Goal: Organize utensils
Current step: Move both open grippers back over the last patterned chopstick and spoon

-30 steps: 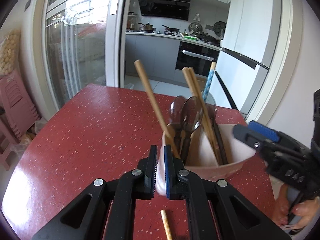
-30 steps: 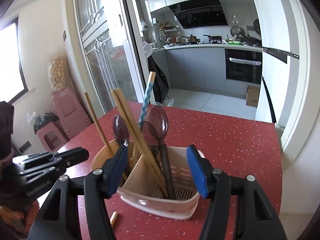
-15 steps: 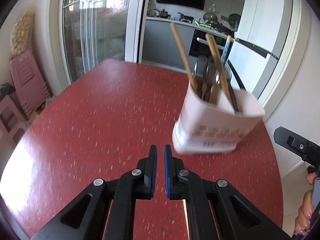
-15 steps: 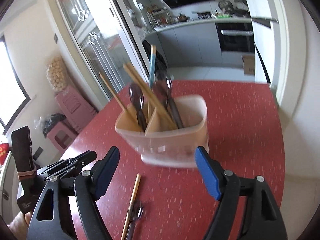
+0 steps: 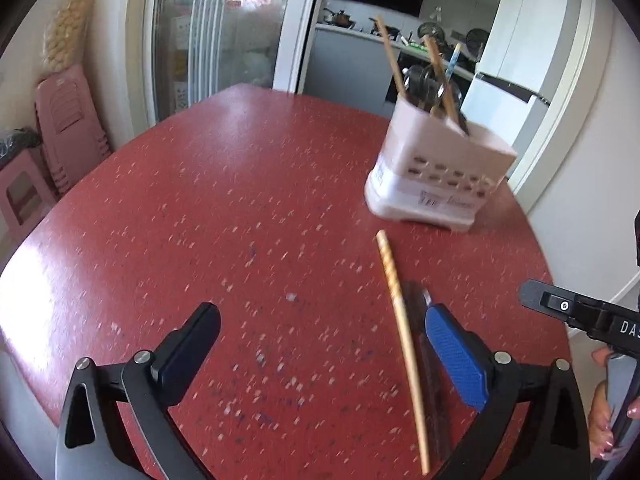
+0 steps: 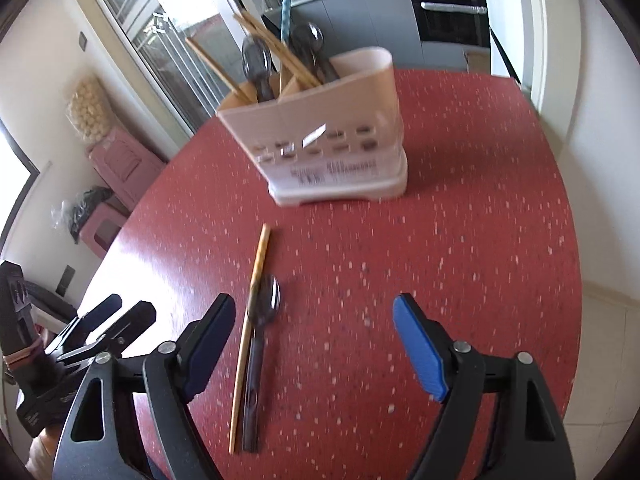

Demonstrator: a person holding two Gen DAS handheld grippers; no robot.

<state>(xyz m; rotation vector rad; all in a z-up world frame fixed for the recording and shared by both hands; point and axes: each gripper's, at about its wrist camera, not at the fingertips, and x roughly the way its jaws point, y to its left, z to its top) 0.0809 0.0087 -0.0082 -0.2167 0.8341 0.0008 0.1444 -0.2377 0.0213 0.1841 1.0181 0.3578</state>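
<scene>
Now both claws, left point(image 5: 316, 344) and right point(image 6: 314, 334), have just opened wide, empty, over chopstick point(image 6: 250, 316) and spoon point(image 6: 260, 332) mid-worktop point(image 6: 460, 240); caddy point(image 6: 332, 152) beyond.

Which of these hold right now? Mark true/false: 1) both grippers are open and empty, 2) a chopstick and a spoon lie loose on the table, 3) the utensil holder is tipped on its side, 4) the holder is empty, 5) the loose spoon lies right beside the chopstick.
1) True. The left gripper and right gripper are both open with nothing between their jaws.
2) True. A chopstick and a dark spoon lie on the red table.
3) False. The utensil holder stands upright.
4) False. It holds chopsticks and spoons.
5) True. They lie side by side, roughly parallel.
</scene>
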